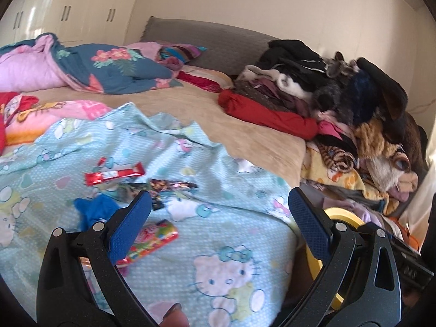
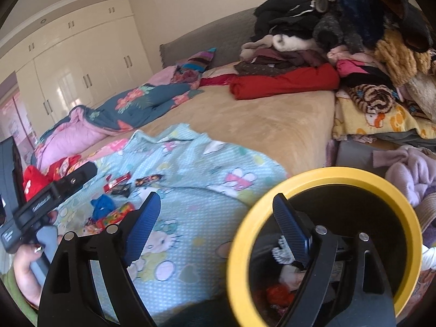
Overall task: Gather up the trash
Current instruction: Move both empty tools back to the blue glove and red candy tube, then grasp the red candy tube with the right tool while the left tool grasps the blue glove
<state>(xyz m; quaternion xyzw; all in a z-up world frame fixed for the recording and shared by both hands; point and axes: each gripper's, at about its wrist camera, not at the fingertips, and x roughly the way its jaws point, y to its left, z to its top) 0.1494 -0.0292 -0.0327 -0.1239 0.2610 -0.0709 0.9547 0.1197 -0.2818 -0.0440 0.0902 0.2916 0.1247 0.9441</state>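
Wrappers lie on a light-blue Hello Kitty blanket (image 1: 190, 163) on the bed. In the left wrist view I see a red wrapper (image 1: 114, 176), a dark wrapper (image 1: 169, 186), a blue crumpled piece (image 1: 95, 212) and a colourful candy wrapper (image 1: 152, 241). My left gripper (image 1: 218, 218) is open and empty, just above the colourful wrapper. My right gripper (image 2: 218, 226) is open and empty; its right finger is over a yellow-rimmed bin (image 2: 354, 175) that holds some trash. The same wrappers show in the right wrist view (image 2: 117, 214).
A pile of clothes (image 1: 327, 90) fills the bed's right side. A floral quilt (image 1: 109, 68) lies at the far left. White wardrobes (image 2: 81, 68) stand behind. The left gripper body (image 2: 41, 201) shows in the right wrist view.
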